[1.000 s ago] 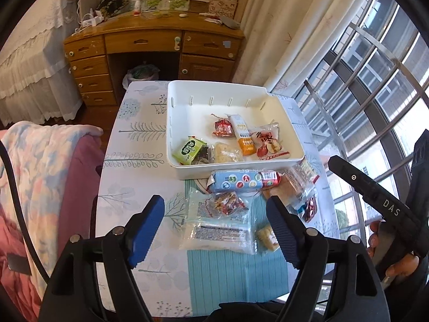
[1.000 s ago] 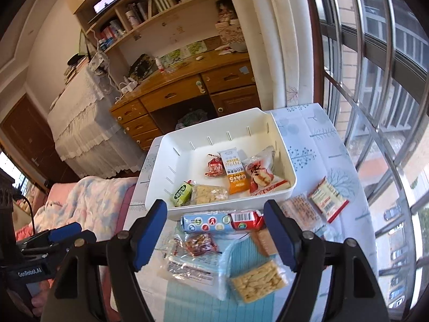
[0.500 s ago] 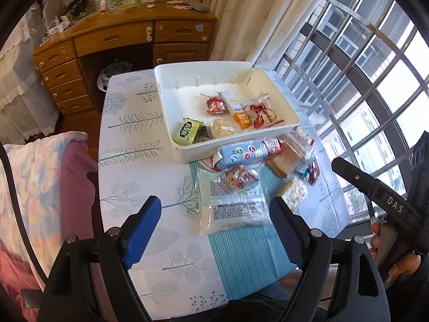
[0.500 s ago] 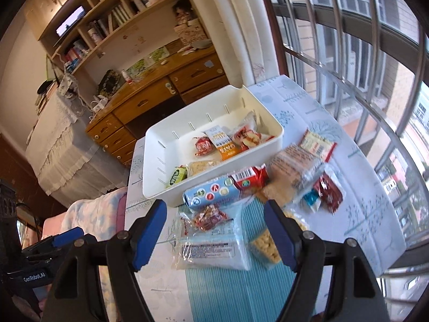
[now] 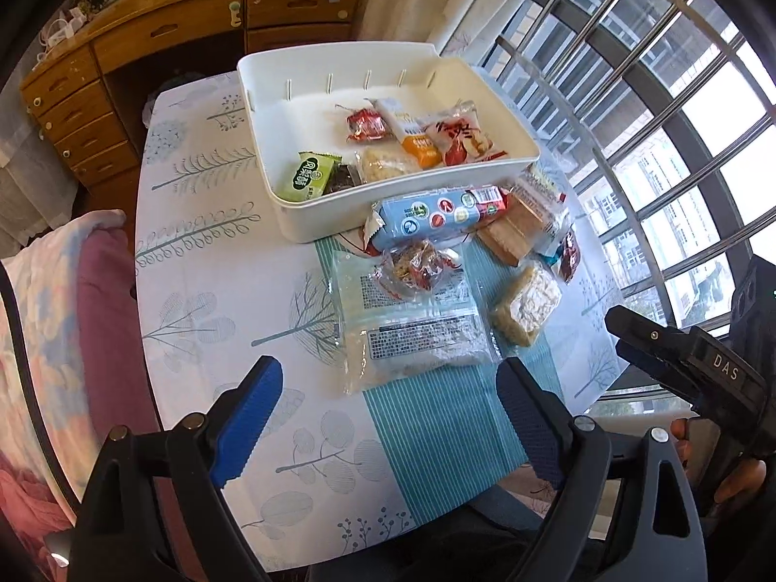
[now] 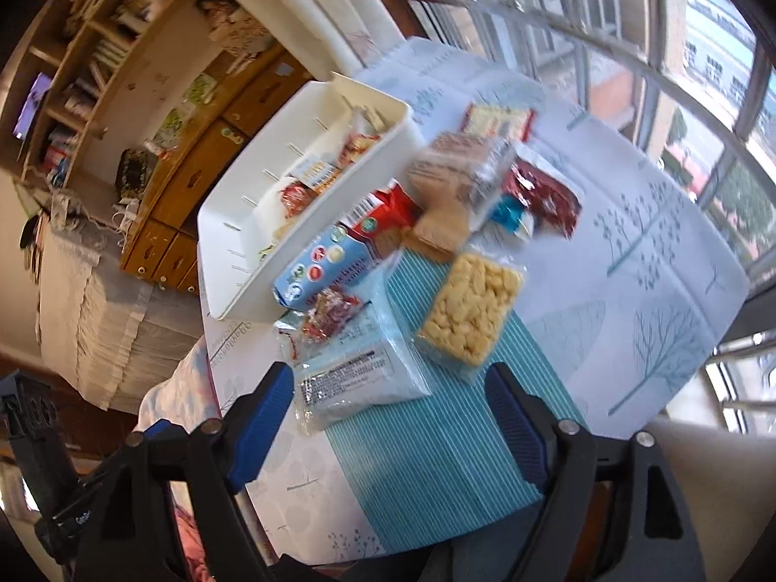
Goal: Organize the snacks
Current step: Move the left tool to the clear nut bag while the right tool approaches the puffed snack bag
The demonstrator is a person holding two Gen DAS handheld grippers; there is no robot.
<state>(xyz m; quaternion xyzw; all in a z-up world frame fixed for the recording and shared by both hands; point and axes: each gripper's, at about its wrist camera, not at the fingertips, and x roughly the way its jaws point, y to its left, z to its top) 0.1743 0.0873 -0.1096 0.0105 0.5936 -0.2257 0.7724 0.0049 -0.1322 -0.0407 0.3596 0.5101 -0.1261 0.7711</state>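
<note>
A white bin [image 5: 310, 223] [image 6: 228, 291] sits on the table and holds several snack packets. More snacks lie loose in front of it: a blue biscuit pack [image 5: 427, 216] [image 6: 325, 262], a small red packet [image 5: 417, 266], clear flat bags [image 5: 417, 344] [image 6: 359, 378], a yellow puffed bar [image 6: 470, 310] [image 5: 526, 305], brown crackers [image 5: 509, 235] and dark red packets [image 6: 543, 199]. My left gripper [image 5: 388, 427] is open and empty above the table's near edge. My right gripper [image 6: 397, 427] is open and empty, near the clear bags; it also shows in the left wrist view [image 5: 679, 359].
The table [image 5: 203, 291] has a tree-print cloth and a teal striped runner [image 5: 436, 427]. A wooden desk [image 5: 160, 34] stands behind it, window bars [image 5: 654, 121] run along the right, and a blanket-covered seat [image 5: 58, 300] is at the left.
Both grippers have pulled back and risen from the snack pile. The right wrist view has tilted clockwise and swung right. Both stay open; no snack has moved.
</note>
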